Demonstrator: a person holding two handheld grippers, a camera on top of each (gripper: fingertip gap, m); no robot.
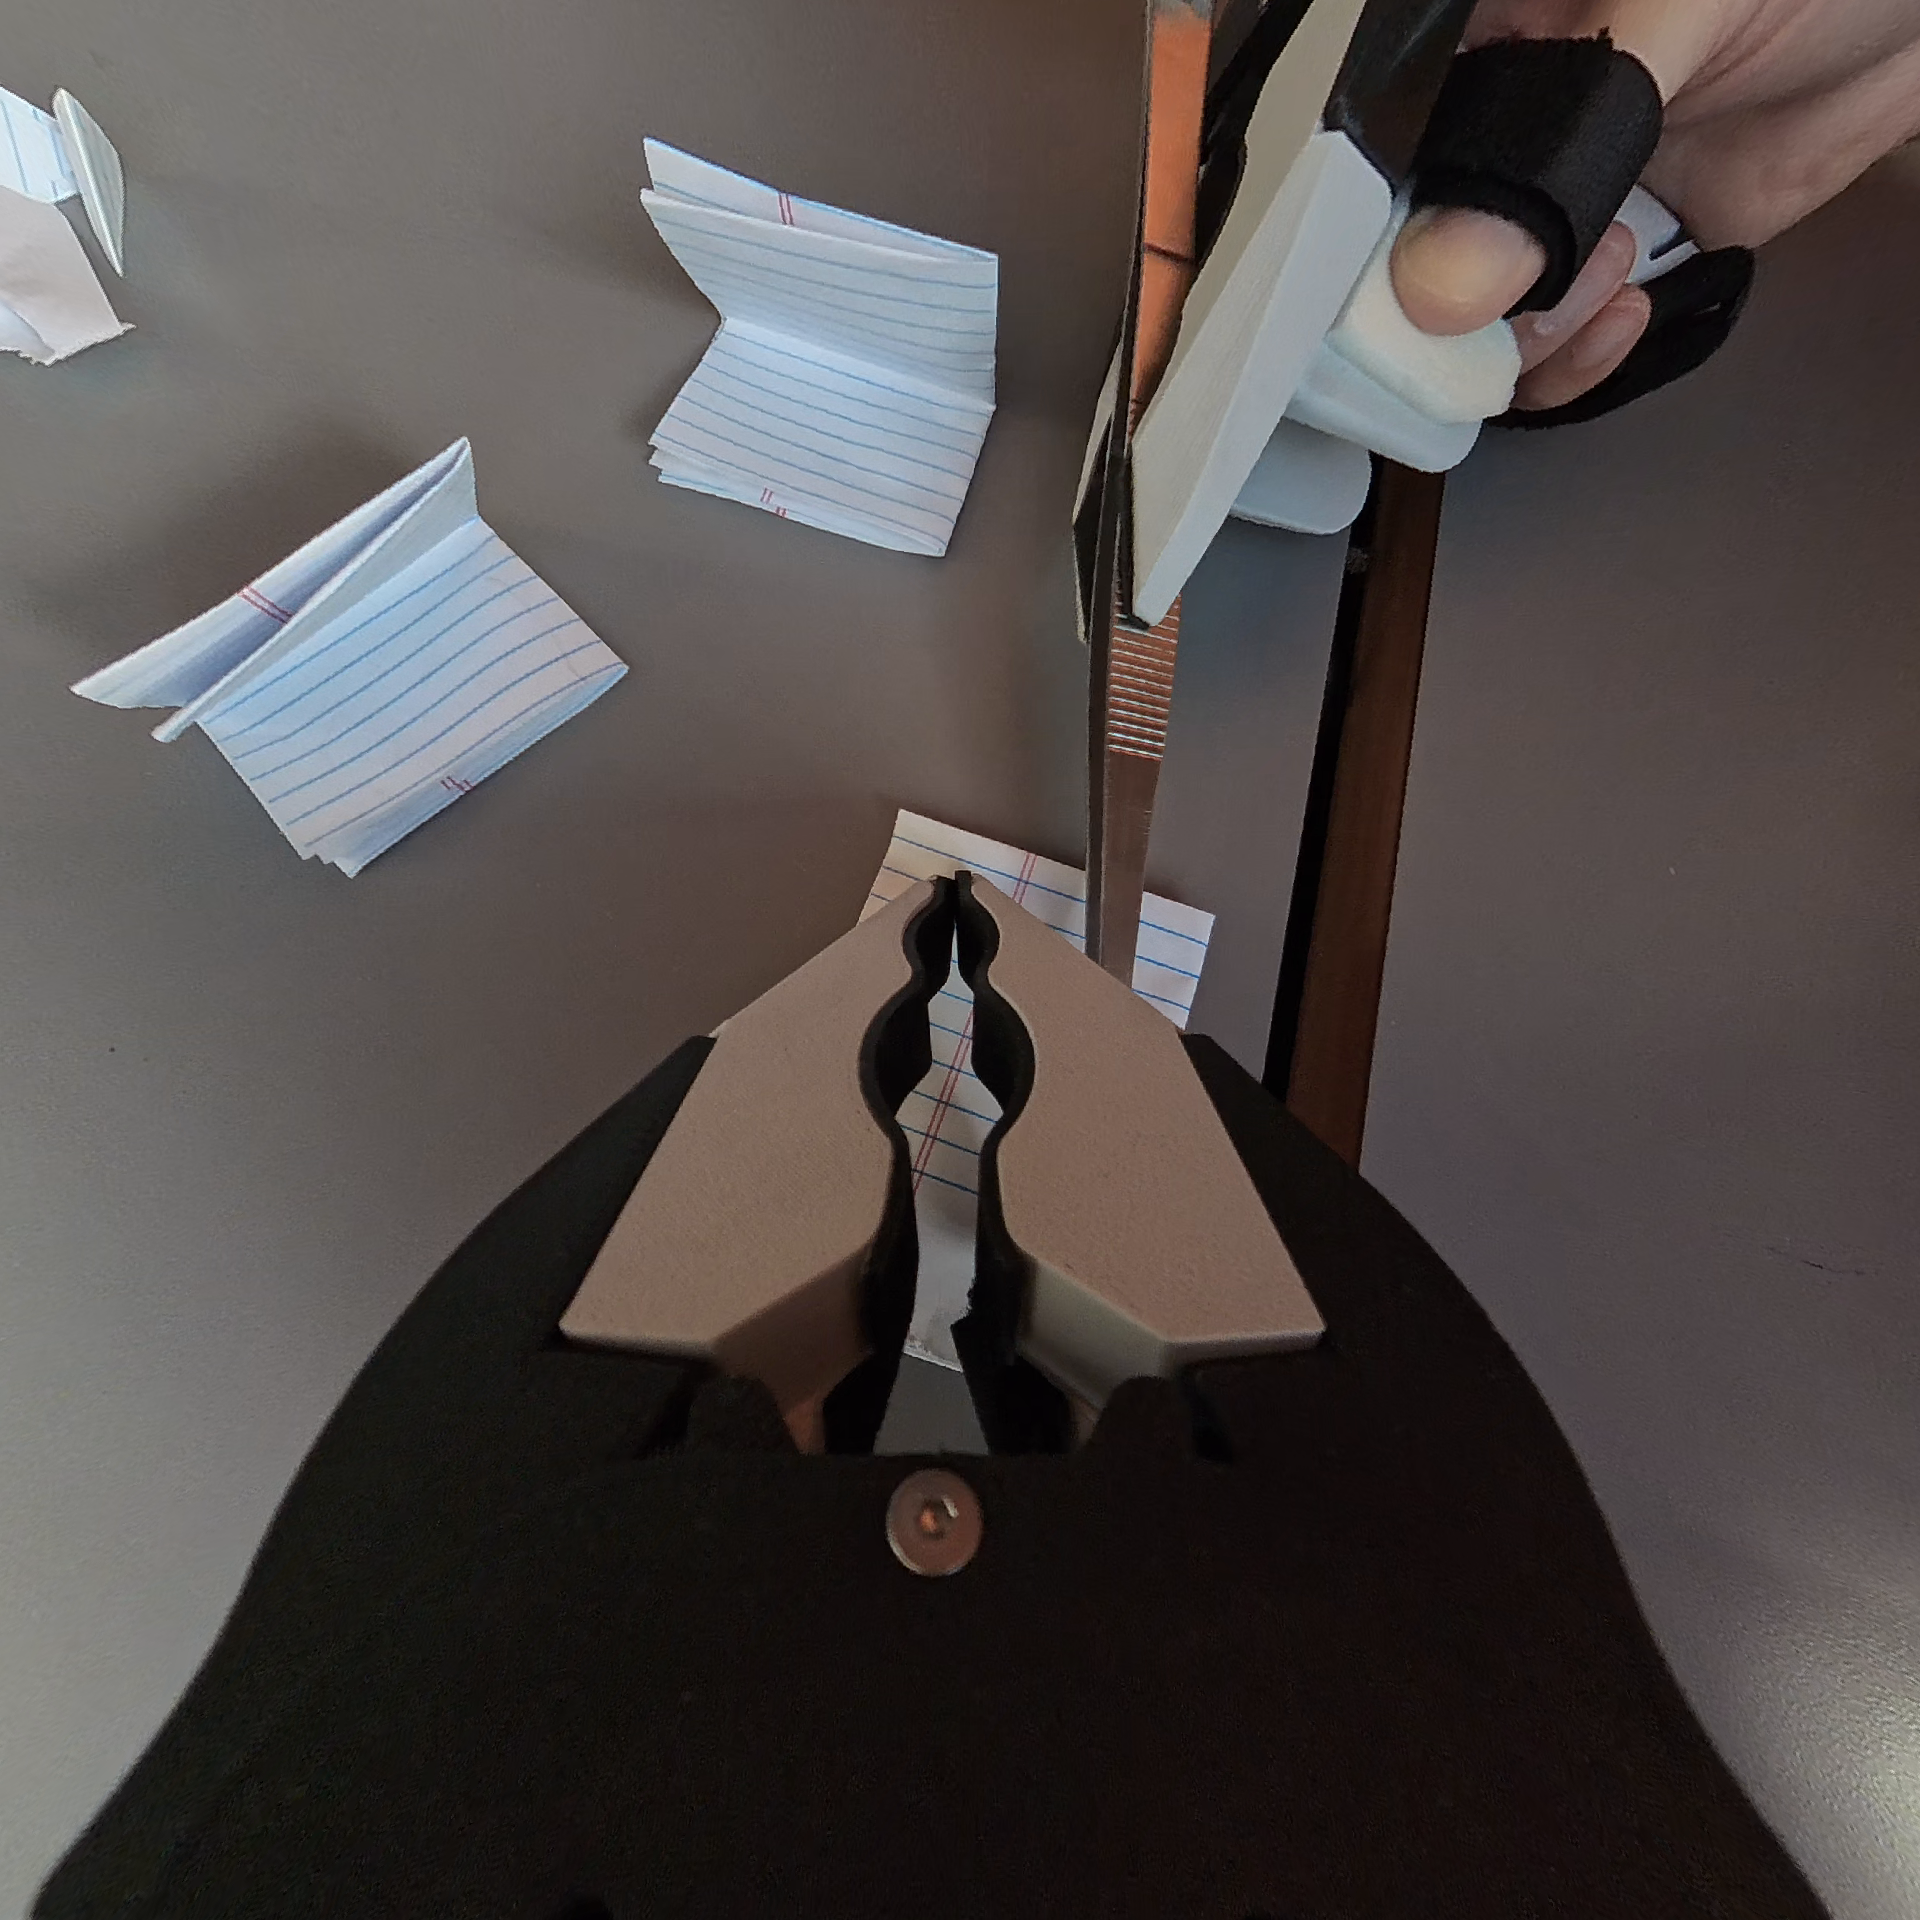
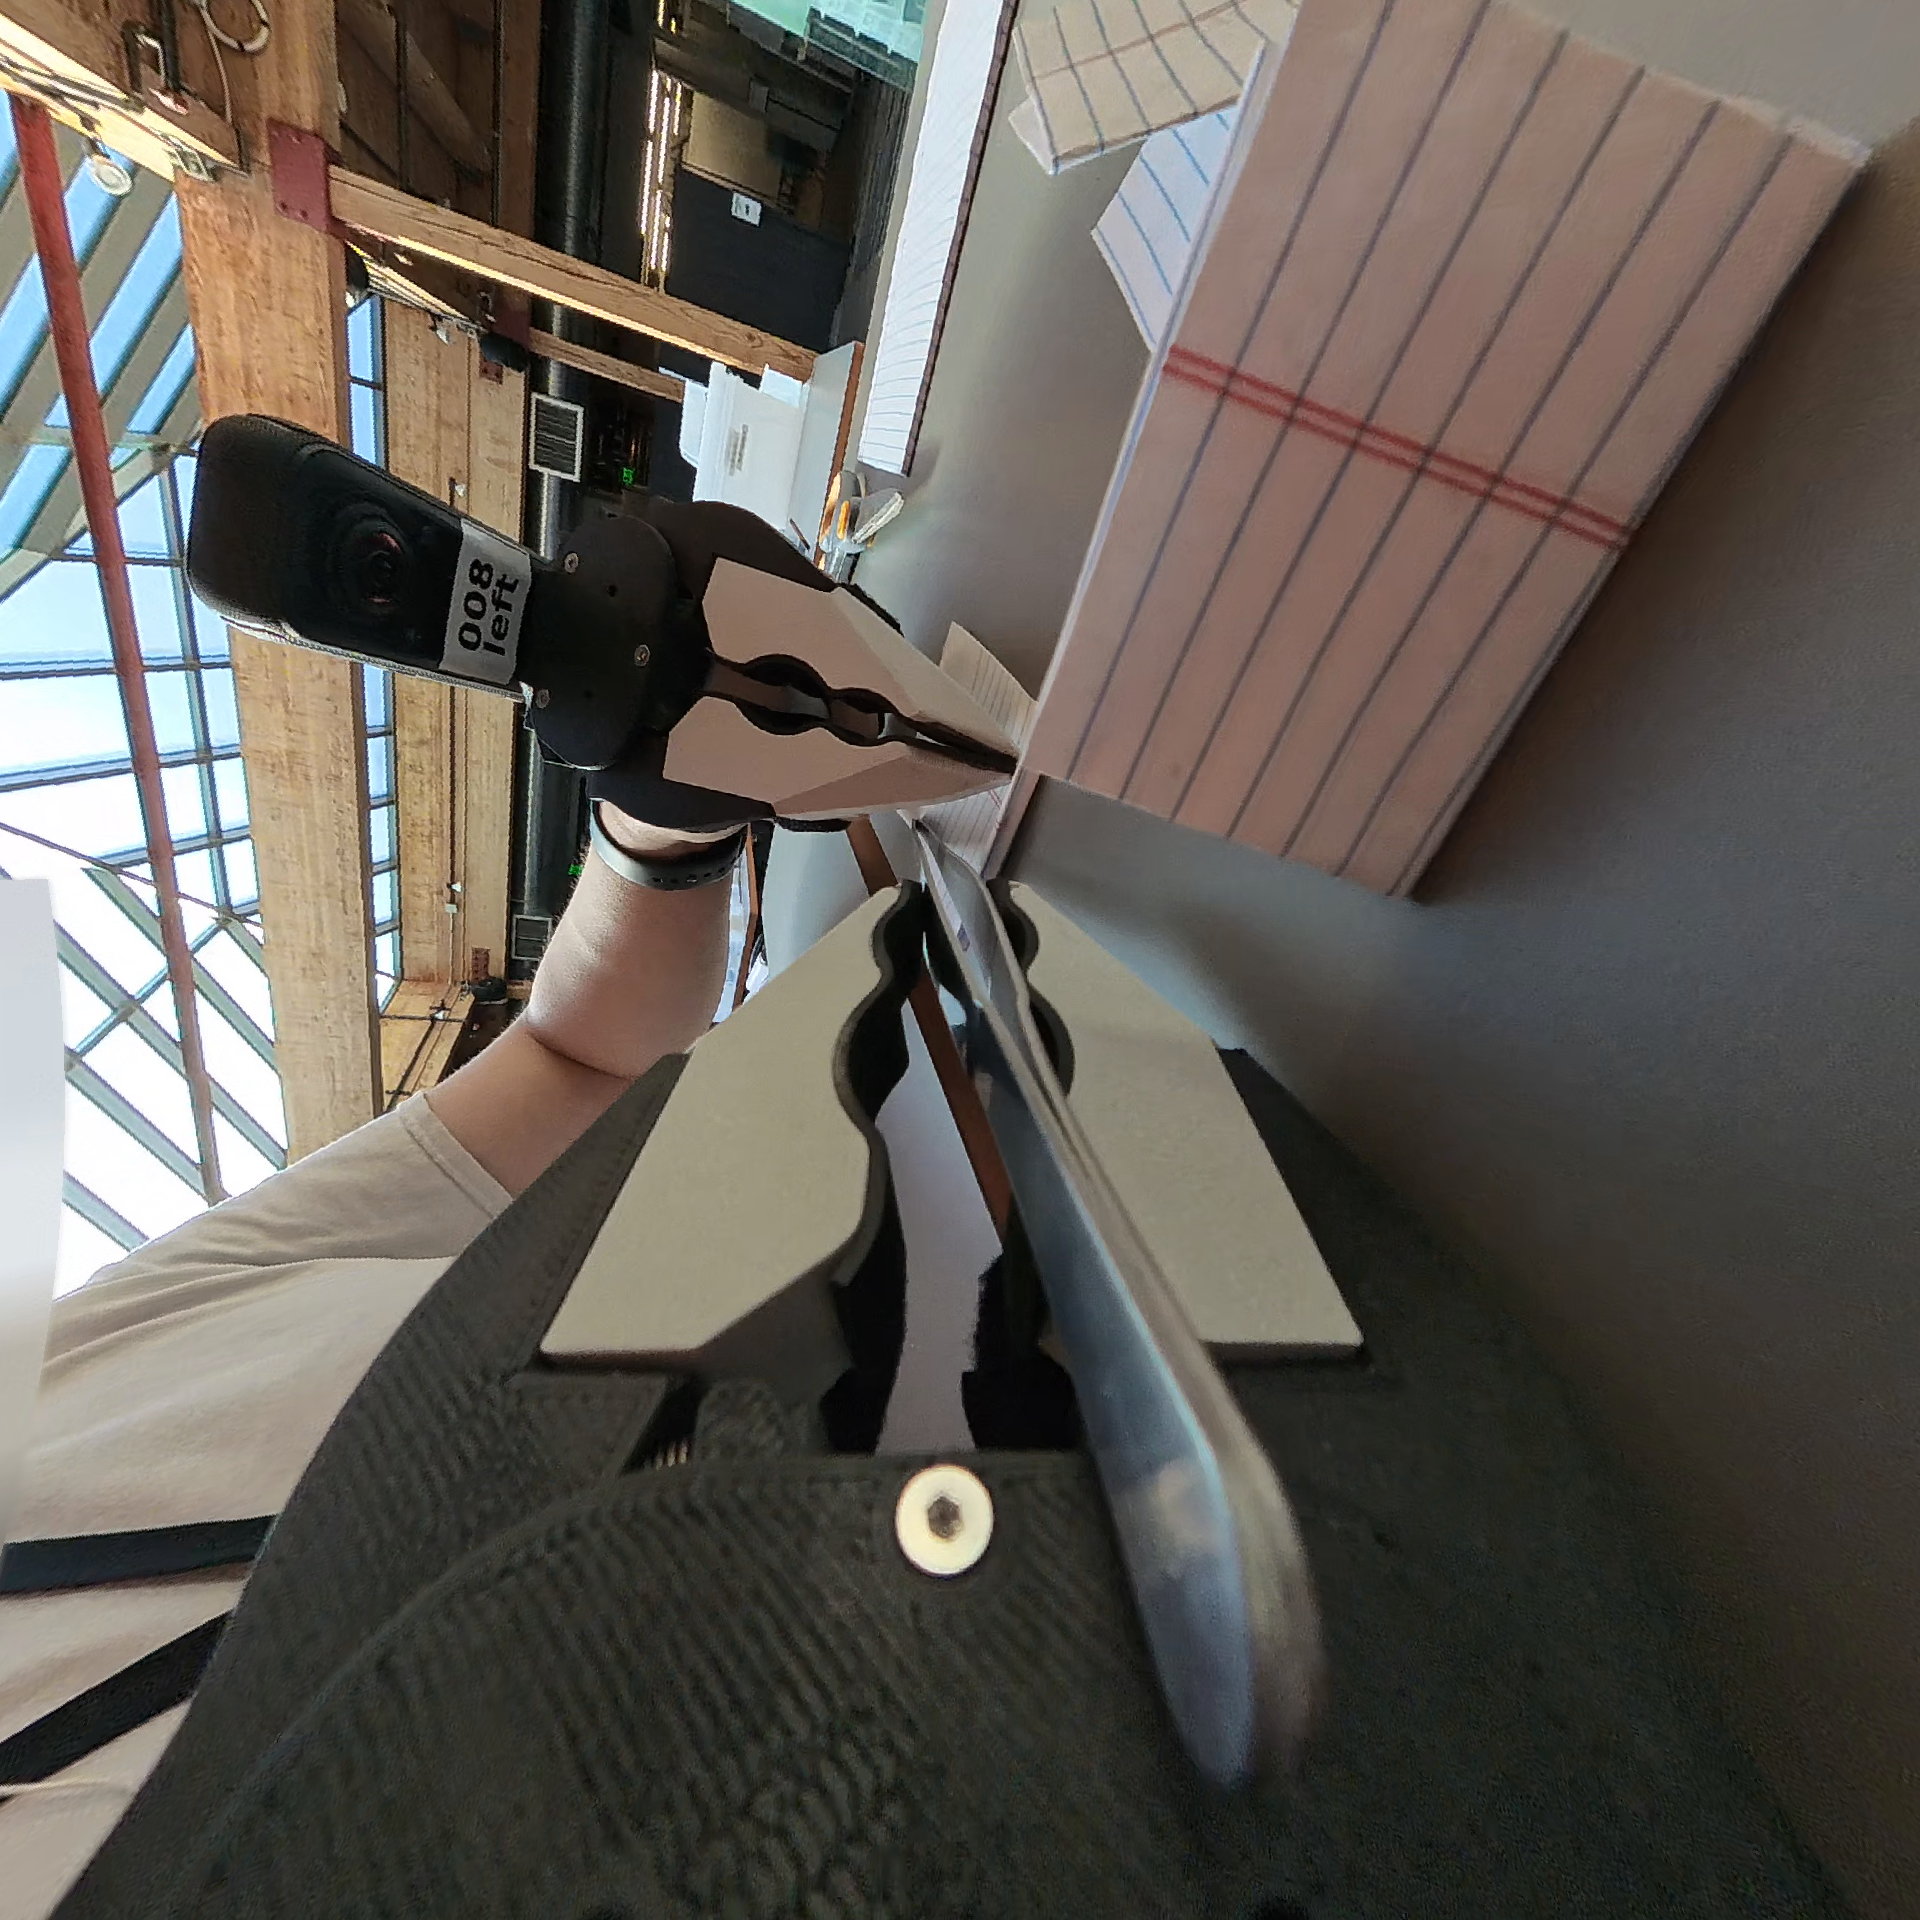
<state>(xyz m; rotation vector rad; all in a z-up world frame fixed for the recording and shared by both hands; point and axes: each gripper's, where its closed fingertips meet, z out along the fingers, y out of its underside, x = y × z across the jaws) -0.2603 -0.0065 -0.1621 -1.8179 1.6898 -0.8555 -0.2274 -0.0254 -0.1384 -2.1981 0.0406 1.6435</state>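
Observation:
My left gripper [image 1: 954,883] is shut, and its tips rest on a small lined paper sheet [image 1: 1174,945] lying on the grey table [image 1: 1662,935]. My right gripper [image 2: 956,894] is shut on a long flat metal tool [image 2: 1039,1122] that looks like tweezers. In the left wrist view the right gripper [image 1: 1132,613] hangs at the upper right, and the tool [image 1: 1127,779] points down so that its tip meets the same sheet just right of my left tips. In the right wrist view the left gripper [image 2: 935,748] touches down beside a large folded lined paper [image 2: 1403,468].
Two folded lined papers [image 1: 831,343] [image 1: 364,665] stand on the table beyond my left gripper, and more paper pieces [image 1: 62,208] lie at the far left. A brown wooden strip [image 1: 1361,831] runs along the right. A person's forearm [image 2: 603,987] is behind the left gripper. The gap from one gripper's tips to the other's is roughly 5 centimeters.

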